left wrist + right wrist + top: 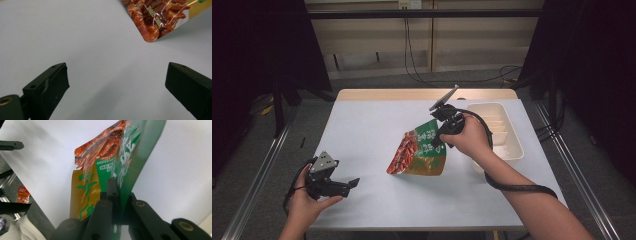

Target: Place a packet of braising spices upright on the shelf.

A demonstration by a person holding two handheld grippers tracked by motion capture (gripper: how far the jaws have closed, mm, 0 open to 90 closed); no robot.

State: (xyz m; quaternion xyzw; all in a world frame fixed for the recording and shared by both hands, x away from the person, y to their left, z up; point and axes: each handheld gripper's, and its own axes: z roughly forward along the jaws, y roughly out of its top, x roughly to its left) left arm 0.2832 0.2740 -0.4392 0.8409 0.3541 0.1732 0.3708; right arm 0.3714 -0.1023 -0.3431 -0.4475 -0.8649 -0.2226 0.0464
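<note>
Right gripper (443, 131) clamped on the green-orange glossy foil snack pouch (419, 152), just left of the white plastic tray (512, 145); the right gripper view shows the pinched edge. Left gripper (117, 82) released, over bare white table (75, 37).

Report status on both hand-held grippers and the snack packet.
Right hand-held gripper shut on snack packet, top edge pinched. Left hand-held gripper open, nothing between its jaws. White bin beside the right hand; nothing blocking.
</note>
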